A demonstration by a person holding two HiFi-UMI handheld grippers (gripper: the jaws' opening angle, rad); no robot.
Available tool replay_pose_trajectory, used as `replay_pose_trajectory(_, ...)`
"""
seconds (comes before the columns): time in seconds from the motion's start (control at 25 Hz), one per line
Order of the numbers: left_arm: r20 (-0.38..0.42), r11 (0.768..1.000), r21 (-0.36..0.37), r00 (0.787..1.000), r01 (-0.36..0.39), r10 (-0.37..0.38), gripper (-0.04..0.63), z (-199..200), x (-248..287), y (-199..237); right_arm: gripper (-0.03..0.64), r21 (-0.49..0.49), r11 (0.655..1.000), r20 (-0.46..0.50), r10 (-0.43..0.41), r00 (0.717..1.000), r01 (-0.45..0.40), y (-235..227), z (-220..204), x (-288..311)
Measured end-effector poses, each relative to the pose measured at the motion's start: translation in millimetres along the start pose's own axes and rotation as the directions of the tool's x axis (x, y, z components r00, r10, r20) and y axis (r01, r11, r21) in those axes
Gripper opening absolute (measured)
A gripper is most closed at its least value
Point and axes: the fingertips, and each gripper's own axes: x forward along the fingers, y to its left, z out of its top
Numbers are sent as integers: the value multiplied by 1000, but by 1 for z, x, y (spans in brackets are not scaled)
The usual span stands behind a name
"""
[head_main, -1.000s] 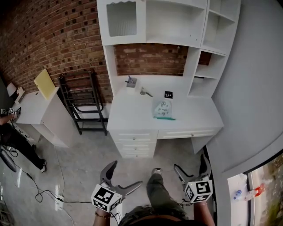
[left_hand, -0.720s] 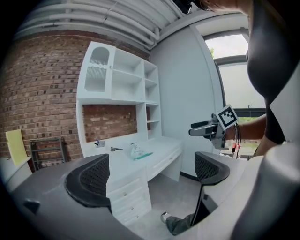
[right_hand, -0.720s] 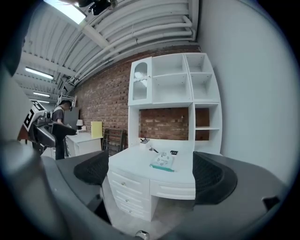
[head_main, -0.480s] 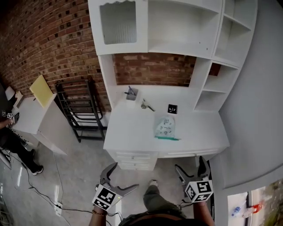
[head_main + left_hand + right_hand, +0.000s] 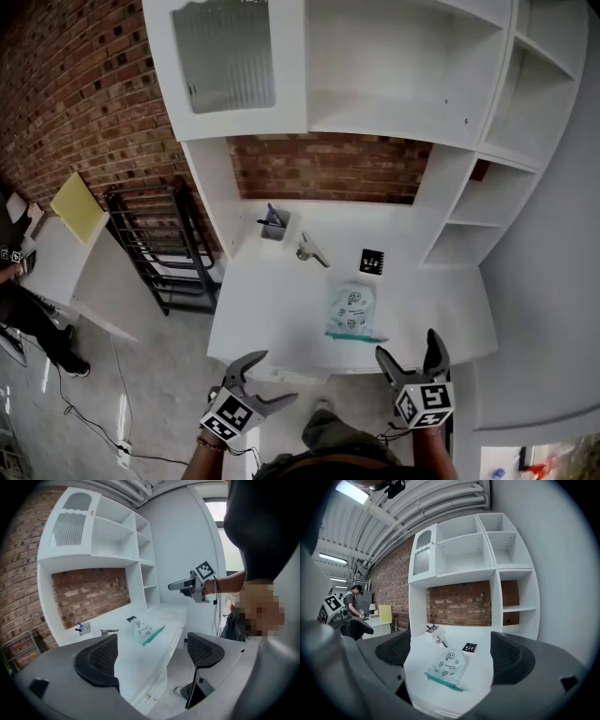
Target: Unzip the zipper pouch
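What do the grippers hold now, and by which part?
Nothing. The left gripper and right gripper have jaws apart, just closing slightly, with nothing between them; the zipper pouch lies untouched on the desk.

The clear zipper pouch, printed with small figures, lay flat near the desk's front edge, its teal zipper closed

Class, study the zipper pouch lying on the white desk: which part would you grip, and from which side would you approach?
Probably the teal zipper edge of the zipper pouch, approached from the front of the desk. The pouch lies flat, offering no raised fold, and that strip runs along its side nearest the front edge.
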Motion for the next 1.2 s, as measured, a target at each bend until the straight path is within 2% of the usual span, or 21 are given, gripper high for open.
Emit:
replay_pose_trajectory(0.2,-41,996,54,997,74,-72,394,-11,54,26,526,-19,1000,-25,6,1000,-6,-26,-4,44)
replay_pose_trajectory(0.28,-57,991,66,992,120,-117,383,-18,76,33,525,-28,1000,-28,0,1000,-1,-33,-5,56)
replay_pose_trajectory(0.48,-147,958,124,960,258,-240,371,-42,119,38,522,-14,1000,-29,-27,999,26,-44,-15,68)
replay_pose_trajectory(0.64,-180,932,149,936,330,-302,351,-53,144,39,518,1,999,-35,-50,998,50,-48,-17,70)
replay_pose_trajectory(0.76,-206,908,194,920,372,-333,317,-57,162,42,518,-8,997,-22,-73,997,73,-50,-13,69)
replay_pose_trajectory(0.88,-250,868,250,895,428,-369,271,-62,181,47,517,-5,995,-25,-103,994,102,-54,-14,67)
replay_pose_trajectory(0.96,-292,834,285,871,473,-395,265,-67,193,50,515,-1,992,-34,-127,991,127,-57,-17,64)
replay_pose_trajectory(1.2,-422,695,371,779,616,-465,252,-83,222,50,510,28,975,-49,-220,974,221,-65,-25,52)
